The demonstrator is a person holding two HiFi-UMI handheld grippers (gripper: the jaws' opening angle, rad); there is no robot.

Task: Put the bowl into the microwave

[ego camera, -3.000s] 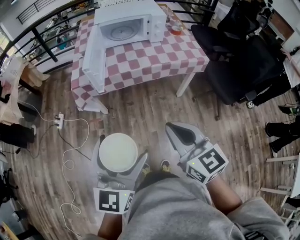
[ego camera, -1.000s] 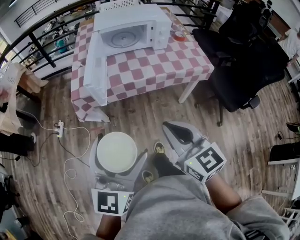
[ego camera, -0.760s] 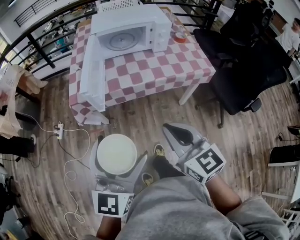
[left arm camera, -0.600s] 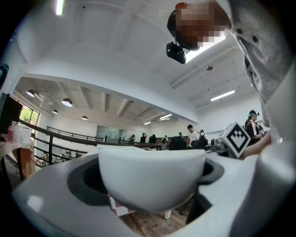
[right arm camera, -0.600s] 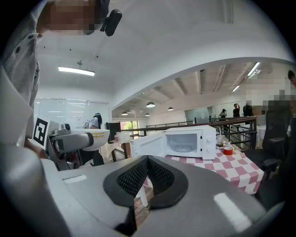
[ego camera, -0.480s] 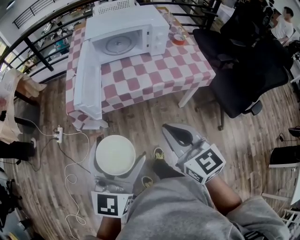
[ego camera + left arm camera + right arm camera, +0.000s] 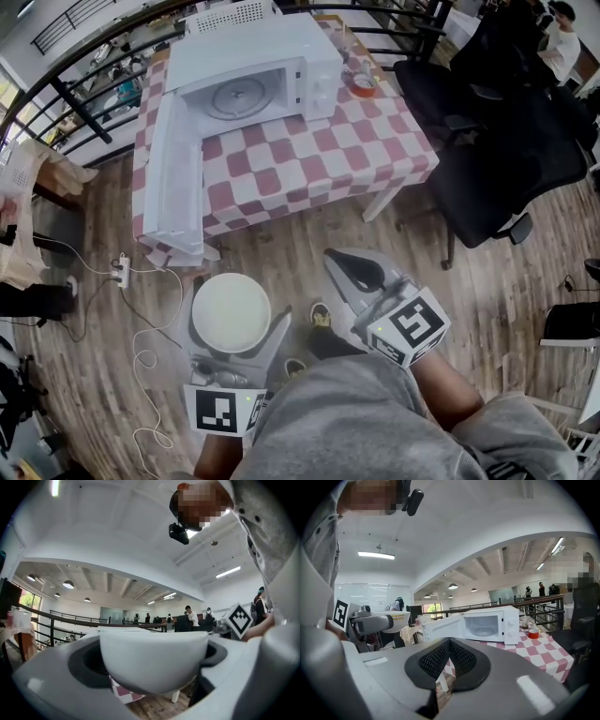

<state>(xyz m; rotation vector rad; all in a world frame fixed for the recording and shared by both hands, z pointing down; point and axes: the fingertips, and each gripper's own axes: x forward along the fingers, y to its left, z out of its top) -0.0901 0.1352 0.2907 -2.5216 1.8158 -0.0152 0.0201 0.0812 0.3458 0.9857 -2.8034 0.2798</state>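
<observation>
Left gripper pinches the round white bowl, which blocks its own view; from the head view I see the open white microwave far ahead. Right gripper is pressed together.

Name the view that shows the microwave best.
Head view: the whole microwave, door open, turntable visible. Right gripper view shows it smaller, facing its open cavity. Left gripper view: the bowl blocks it.

Grey sweatshirt; grey left gripper, right gripper
</observation>
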